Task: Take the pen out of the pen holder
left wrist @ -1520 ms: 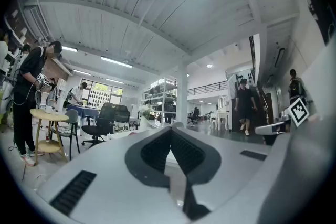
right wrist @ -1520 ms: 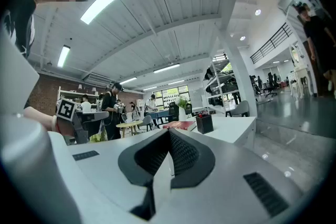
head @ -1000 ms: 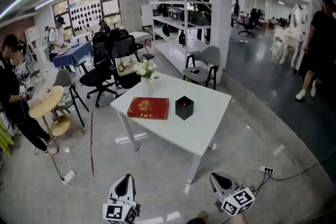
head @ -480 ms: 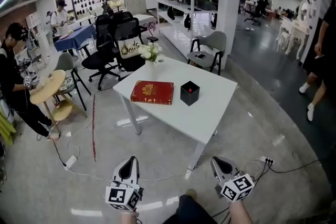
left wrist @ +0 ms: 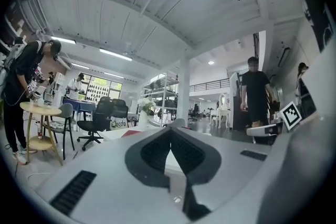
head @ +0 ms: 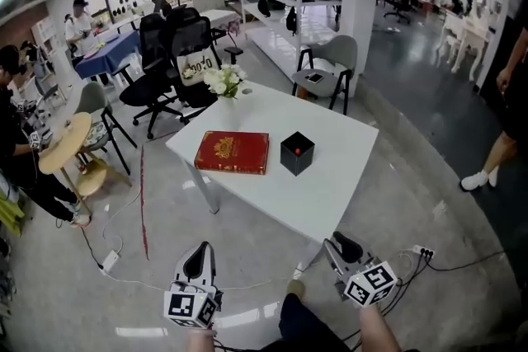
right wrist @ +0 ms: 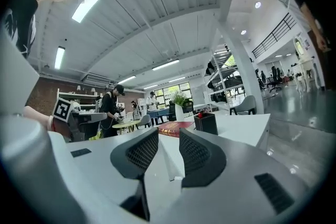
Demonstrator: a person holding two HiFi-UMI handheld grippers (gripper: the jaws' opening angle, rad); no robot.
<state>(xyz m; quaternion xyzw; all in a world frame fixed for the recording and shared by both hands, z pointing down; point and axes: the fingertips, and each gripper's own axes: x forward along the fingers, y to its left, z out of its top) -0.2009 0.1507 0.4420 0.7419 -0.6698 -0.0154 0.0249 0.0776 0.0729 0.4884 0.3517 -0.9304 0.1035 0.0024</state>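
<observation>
We hold both grippers level, short of the table (head: 330,177): the left gripper (left wrist: 170,132) is closed tip to tip on nothing, and the right gripper (right wrist: 167,139) is opening, its gap empty. Since a second ago the table has drawn nearer; the pen (head: 296,150) stays in the black pen holder (head: 296,157) beside the red book (head: 232,152). Only the right gripper view shows that gap and the holder side-on.

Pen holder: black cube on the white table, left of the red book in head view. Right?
No. The head view shows the pen holder right of the red book, not left. It is a black cube on the white table.
</observation>
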